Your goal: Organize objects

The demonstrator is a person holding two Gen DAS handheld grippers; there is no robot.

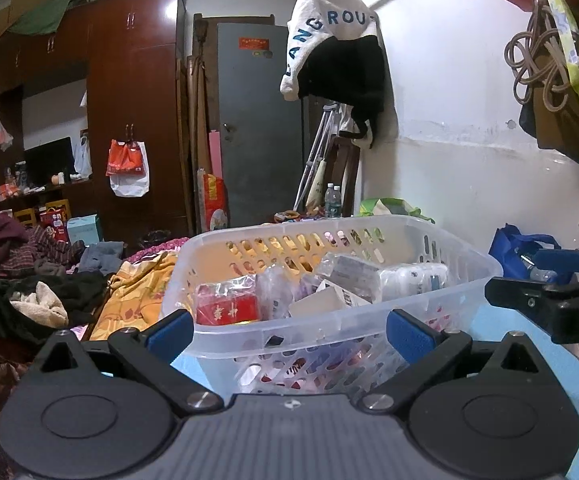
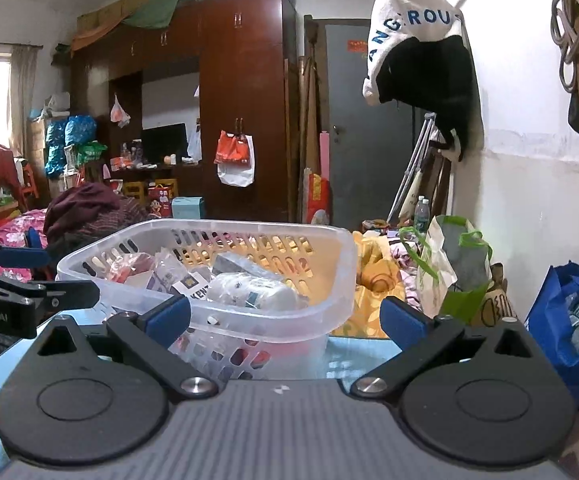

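A clear plastic basket (image 1: pixel 465 280) with slotted walls stands on a light blue table (image 1: pixel 505 324), right in front of both grippers. It holds a red packet (image 1: pixel 227 308), white boxes (image 1: pixel 325 300) and wrapped items (image 1: pixel 413 276). It also shows in the right wrist view (image 2: pixel 329 280), with a white box (image 2: pixel 193 286) and a wrapped white bundle (image 2: pixel 257 292). My left gripper (image 1: pixel 289 330) is open and empty, its jaws wide before the basket's near wall. My right gripper (image 2: pixel 285 318) is open and empty beside the basket's near right corner.
A blue bag (image 2: pixel 569 320) with water bottles and a green-handled bag (image 2: pixel 453 264) stand right of the table by the white wall. Clothes lie heaped on the bed (image 1: pixel 41 280) to the left. A dark wardrobe (image 1: pixel 137 100) and grey door (image 1: pixel 257 120) stand behind.
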